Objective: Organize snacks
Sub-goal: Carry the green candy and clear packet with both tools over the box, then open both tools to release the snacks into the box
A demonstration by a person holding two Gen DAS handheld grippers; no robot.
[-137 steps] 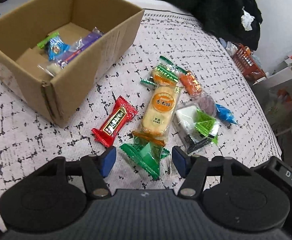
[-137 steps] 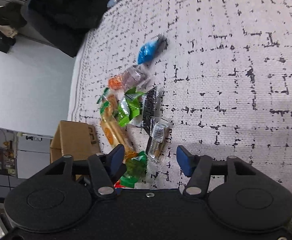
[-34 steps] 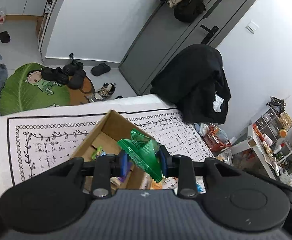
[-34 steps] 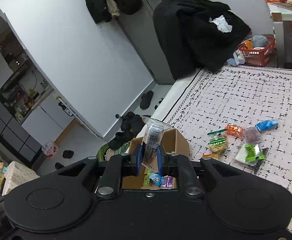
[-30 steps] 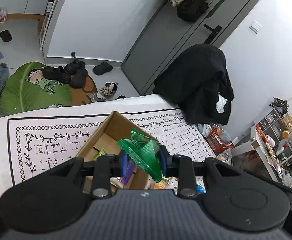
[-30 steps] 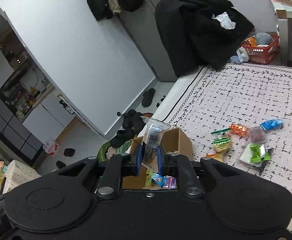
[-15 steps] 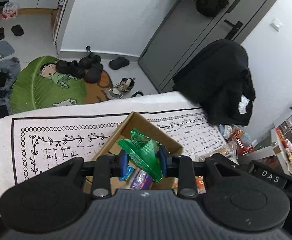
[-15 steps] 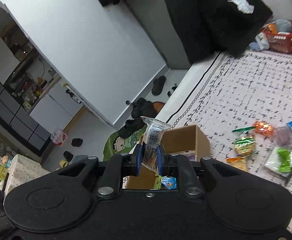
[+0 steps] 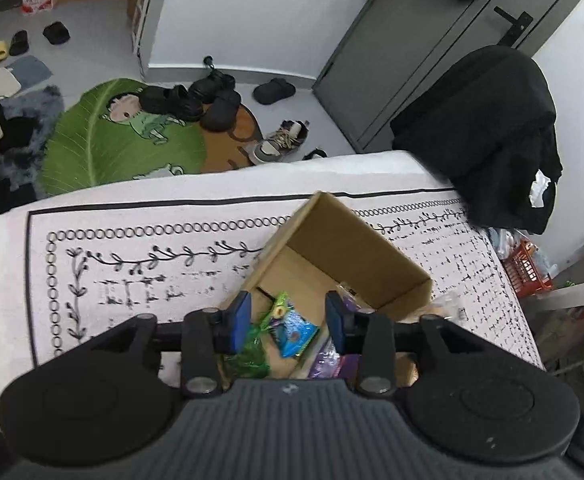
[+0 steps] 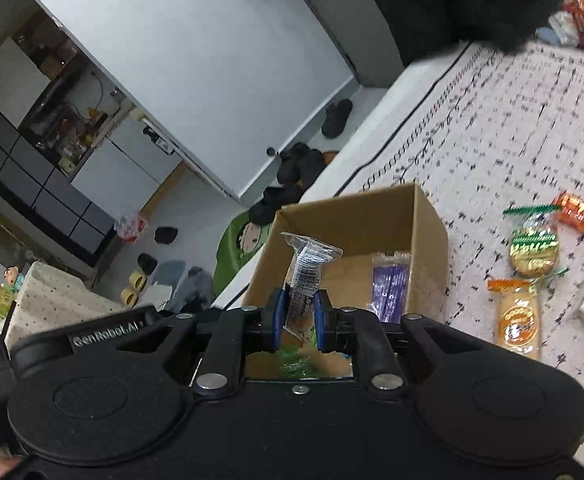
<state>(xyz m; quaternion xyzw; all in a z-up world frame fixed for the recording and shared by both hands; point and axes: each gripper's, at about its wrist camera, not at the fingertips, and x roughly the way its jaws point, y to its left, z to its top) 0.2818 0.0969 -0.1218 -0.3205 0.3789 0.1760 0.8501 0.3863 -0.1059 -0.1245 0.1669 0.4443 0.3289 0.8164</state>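
Left claw (image 9: pixel 287 322): jaws spread, nothing between them, hanging over the open cardboard box (image 9: pixel 356 250). Directly below, inside the box, lie a green wrapper (image 9: pixel 249 354), a blue packet (image 9: pixel 294 330) and a purple bar (image 9: pixel 334 362). Judgement: the spread jaws above the box fit a drop-off; the green wrapper looks like the piece let go here.

Right claw (image 10: pixel 299 322): jaws pressed onto a clear-wrapped snack (image 10: pixel 306 276), held upright with the crimped end sticking up. It sits above the near wall of the cardboard box (image 10: pixel 428 216), so a release from here should land inside. An upright pinch low on the snack keeps the slack film clear of the pads.

Beyond the box, on the patterned white cloth (image 10: pixel 492 128), unsorted snacks wait: a long orange cracker pack (image 10: pixel 518 318), a round green-labelled biscuit pack (image 10: pixel 534 246) and an orange candy (image 10: pixel 578 210), near each other and well apart from the box. More lie at the right edge, too blurred to identify.

Surface: soft, cloth-covered, possibly a bed rather than a counter; cannot tell for sure.

Room, further off: green leaf-shaped mat (image 9: pixel 111 136) with dark shoes (image 9: pixel 195 98) on the floor, grey door (image 9: pixel 424 52), black garment (image 9: pixel 492 132) heaped at the far corner, red basket (image 9: pixel 526 270) beside it.
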